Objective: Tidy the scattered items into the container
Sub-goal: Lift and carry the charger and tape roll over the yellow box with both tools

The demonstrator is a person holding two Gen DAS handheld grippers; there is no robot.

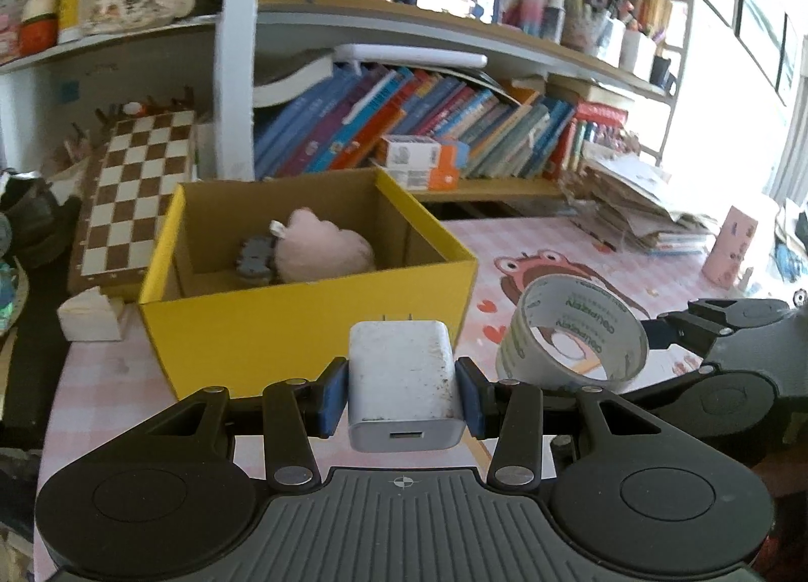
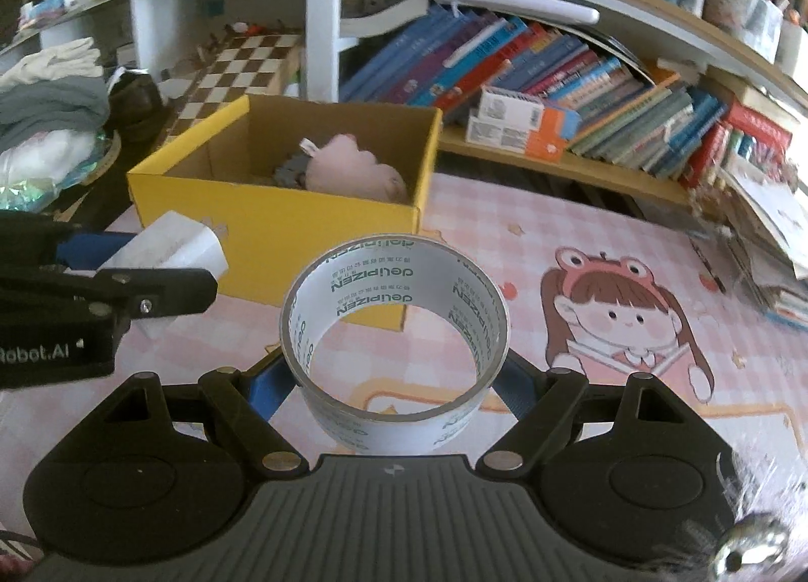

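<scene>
Yellow cardboard box (image 1: 303,324), open at the top, sits on the surface (image 2: 581,248) straight ahead of both grippers, its near wall just beyond the left gripper's fingertips. Inside it, toward the far side, a pink plush toy (image 1: 323,248) lies against a small dark grey item (image 1: 255,258) that is too indistinct to name. Behind the box runs a shelf of leaning books (image 1: 429,127), and to the left of the left gripper, past the box, a chessboard (image 1: 136,193) lies tilted. The surface wears a pink checked cloth printed with a cartoon girl (image 2: 621,314), who lies ahead and to the right of the right gripper.

Roll of clear packing tape (image 2: 396,344) is clamped between the blue pads of the right gripper (image 2: 396,385), standing on edge so its hole faces the camera; it is lifted above the cloth. White USB wall charger (image 1: 404,380) is pinched in the left gripper (image 1: 401,392), prongs pointing forward at the box and its USB port facing back toward the camera. In the right wrist view the charger appears to that gripper's left, near the box's front wall.
</scene>
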